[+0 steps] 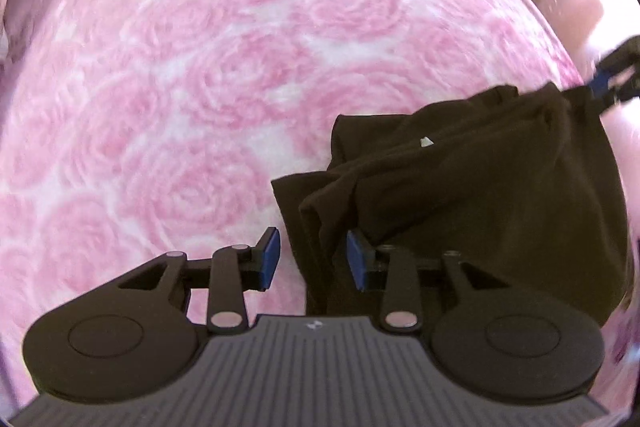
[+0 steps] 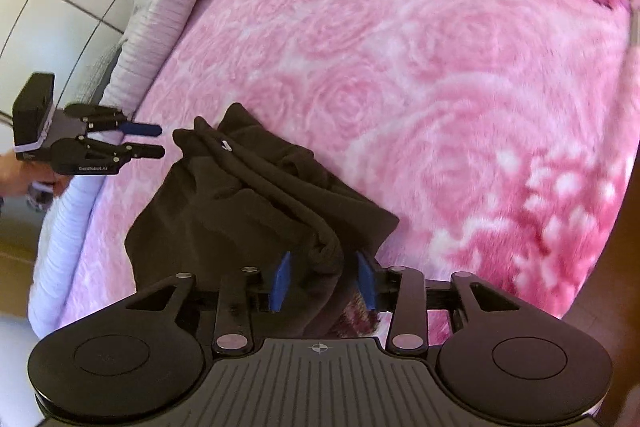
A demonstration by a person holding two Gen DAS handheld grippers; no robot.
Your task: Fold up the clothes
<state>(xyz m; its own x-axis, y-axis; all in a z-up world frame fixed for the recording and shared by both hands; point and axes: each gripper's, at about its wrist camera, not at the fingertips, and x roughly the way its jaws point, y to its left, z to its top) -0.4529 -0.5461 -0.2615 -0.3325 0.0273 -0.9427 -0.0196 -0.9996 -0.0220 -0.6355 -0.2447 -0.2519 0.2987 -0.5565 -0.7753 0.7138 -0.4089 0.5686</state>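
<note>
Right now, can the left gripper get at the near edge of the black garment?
Probably yes. The left gripper is open, and the black garment on the pink blanket already hangs partly between its fingers, with nothing in the way. The right gripper is at the other end.

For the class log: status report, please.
Left gripper open beside black garment. Right gripper open around its bunched edge. Garment half-folded on pink blanket. Nothing obstructing.
</note>
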